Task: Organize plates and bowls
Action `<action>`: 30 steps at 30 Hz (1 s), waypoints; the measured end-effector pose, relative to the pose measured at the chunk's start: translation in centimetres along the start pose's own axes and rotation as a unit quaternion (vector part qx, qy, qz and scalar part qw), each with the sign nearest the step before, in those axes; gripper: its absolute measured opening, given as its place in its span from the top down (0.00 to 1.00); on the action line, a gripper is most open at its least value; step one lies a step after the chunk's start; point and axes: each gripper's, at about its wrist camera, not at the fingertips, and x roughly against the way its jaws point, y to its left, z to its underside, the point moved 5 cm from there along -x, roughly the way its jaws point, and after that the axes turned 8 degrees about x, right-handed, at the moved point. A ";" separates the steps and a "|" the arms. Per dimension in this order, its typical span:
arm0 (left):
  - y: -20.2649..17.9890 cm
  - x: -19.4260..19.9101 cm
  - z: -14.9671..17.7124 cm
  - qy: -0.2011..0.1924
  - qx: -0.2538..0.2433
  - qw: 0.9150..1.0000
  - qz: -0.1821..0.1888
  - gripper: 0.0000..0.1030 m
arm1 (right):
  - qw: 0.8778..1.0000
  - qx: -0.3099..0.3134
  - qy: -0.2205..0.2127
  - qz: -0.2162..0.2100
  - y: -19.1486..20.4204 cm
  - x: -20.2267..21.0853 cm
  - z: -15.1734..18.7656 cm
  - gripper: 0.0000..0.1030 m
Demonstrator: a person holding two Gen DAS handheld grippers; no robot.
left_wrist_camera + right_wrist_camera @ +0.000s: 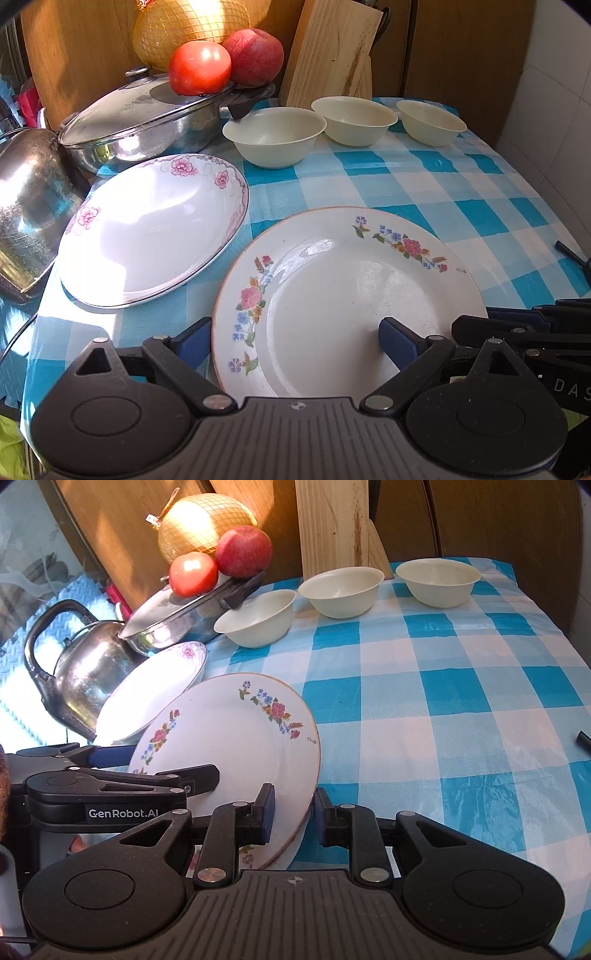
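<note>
Gripping the flowered plate (pixel 236 738) rim, tilted above the checked cloth (pixel 443 709): right gripper (pixel 293 808) | left gripper (pixel 291 336): spread wide, straddling plate edge, no contact | three cream bowls (pixel 275 136) behind

table: blue-checked cloth (pixel 424 184) | on it: three cream bowls (pixel 275 136), pink-flowered dish (pixel 155 229), lidded pan (pixel 147 122)
</note>
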 end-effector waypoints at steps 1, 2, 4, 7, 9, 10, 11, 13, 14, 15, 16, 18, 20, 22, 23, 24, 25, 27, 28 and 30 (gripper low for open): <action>0.1 0.1 0.1 0.001 0.001 1.000 0.001 0.13 | 1.000 0.005 -0.001 0.002 0.3 0.1 0.2 0.71; 0.1 0.2 0.2 0.001 0.001 1.000 0.003 0.13 | 1.000 0.012 -0.001 0.004 0.5 0.2 0.3 0.70; 0.2 0.4 0.5 0.001 -0.006 1.000 -0.002 0.15 | 0.999 0.029 -0.004 0.012 1.0 0.4 0.6 0.69; 0.3 1.1 1.0 -0.010 -0.016 1.000 -0.005 0.16 | 0.998 0.052 -0.008 0.019 1.7 0.8 1.0 0.67; 0.4 1.6 1.2 -0.014 -0.021 1.000 -0.001 0.16 | 0.997 0.070 -0.013 0.018 2.3 1.2 1.2 0.66; 0.6 1.8 1.2 -0.016 -0.018 1.000 0.000 0.16 | 0.997 0.076 -0.017 0.014 2.6 1.5 1.3 0.66; 0.8 2.1 1.1 -0.018 -0.014 1.000 0.001 0.16 | 0.997 0.080 -0.019 0.009 2.8 1.7 1.4 0.65; 1.5 2.3 1.0 -0.022 -0.004 1.000 -0.004 0.16 | 0.994 0.106 -0.015 0.006 3.6 2.0 1.8 0.62; 1.8 2.4 0.9 -0.024 0.002 1.000 -0.006 0.16 | 0.993 0.115 -0.015 0.007 3.8 2.1 1.9 0.59; 2.4 2.5 0.6 -0.024 0.012 1.000 -0.007 0.16 | 0.992 0.128 -0.011 0.008 4.1 2.0 2.2 0.57; 2.8 2.5 0.4 -0.025 0.022 0.999 -0.007 0.16 | 0.991 0.135 -0.008 0.009 4.3 2.0 2.4 0.54; 3.6 2.7 0.1 -0.031 0.035 0.999 -0.011 0.16 | 0.989 0.145 -0.006 0.014 4.4 2.1 2.6 0.53; 4.4 2.9 -0.3 -0.038 0.045 0.998 -0.018 0.16 | 0.984 0.178 -0.011 0.023 4.9 2.3 3.0 0.53; 5.4 3.1 -0.9 -0.045 0.057 0.997 -0.024 0.16 | 0.976 0.215 -0.017 0.029 5.8 2.6 3.4 0.53; 6.1 3.2 -1.2 -0.046 0.068 0.996 -0.028 0.16 | 0.973 0.226 -0.018 0.031 6.1 2.7 3.5 0.55; 6.6 3.1 -1.5 -0.045 0.076 0.996 -0.030 0.16 | 0.973 0.226 -0.019 0.030 6.1 2.7 3.4 0.55; 7.5 3.0 -1.8 -0.039 0.090 0.995 -0.033 0.16 | 0.976 0.214 -0.020 0.025 5.9 2.8 3.1 0.55; 9.2 2.6 -2.5 -0.030 0.115 0.992 -0.041 0.16 | 0.983 0.183 -0.023 0.012 5.3 2.8 2.2 0.54; 9.8 2.5 -2.8 -0.029 0.123 0.991 -0.045 0.16 | 0.985 0.168 -0.025 0.007 5.0 2.6 1.5 0.54; 11.0 2.1 -3.5 -0.028 0.134 0.989 -0.057 0.16 | 0.989 0.145 -0.028 0.002 4.5 2.1 0.3 0.54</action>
